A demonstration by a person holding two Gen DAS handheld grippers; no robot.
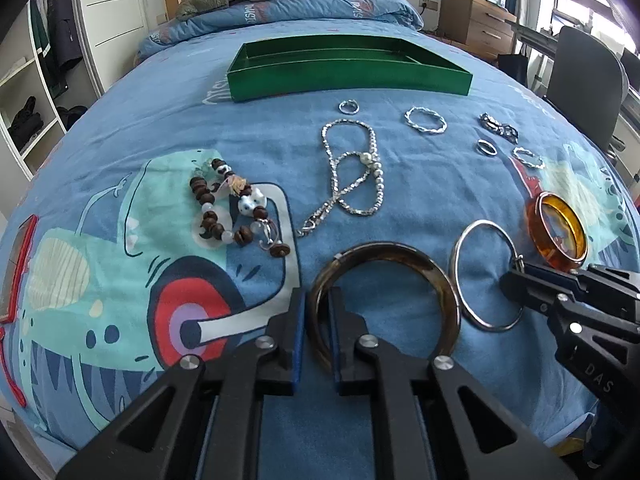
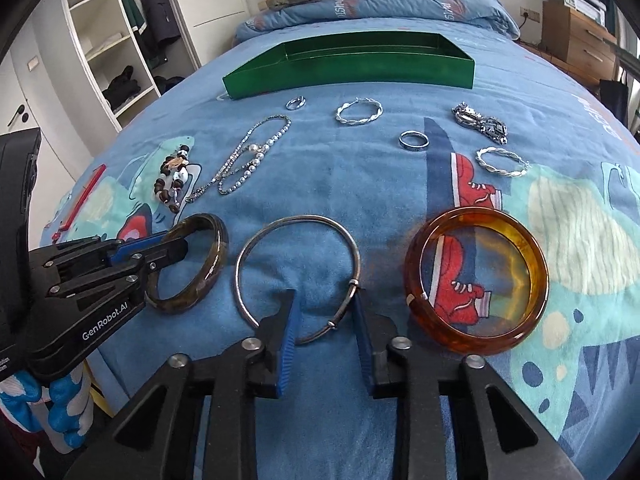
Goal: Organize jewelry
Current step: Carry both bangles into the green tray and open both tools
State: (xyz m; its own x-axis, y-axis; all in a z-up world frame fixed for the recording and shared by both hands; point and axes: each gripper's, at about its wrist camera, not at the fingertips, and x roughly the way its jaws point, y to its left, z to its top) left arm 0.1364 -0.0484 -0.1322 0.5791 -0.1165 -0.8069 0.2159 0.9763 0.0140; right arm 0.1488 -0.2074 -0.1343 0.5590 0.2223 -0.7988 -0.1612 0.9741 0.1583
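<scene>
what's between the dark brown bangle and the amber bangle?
The thin silver wire bangle lies between the dark brown bangle and the amber translucent bangle, flat on the bedspread; clearest in the right wrist view.

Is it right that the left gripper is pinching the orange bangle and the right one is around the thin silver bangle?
Not quite. The left gripper is pinching the dark brown bangle, as the left wrist view shows. The orange bangle lies untouched on the bed. The right gripper is indeed around the thin silver bangle.

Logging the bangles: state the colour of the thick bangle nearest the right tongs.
Translucent amber-orange bangle with yellowish patches; clearest in the right wrist view.
</scene>
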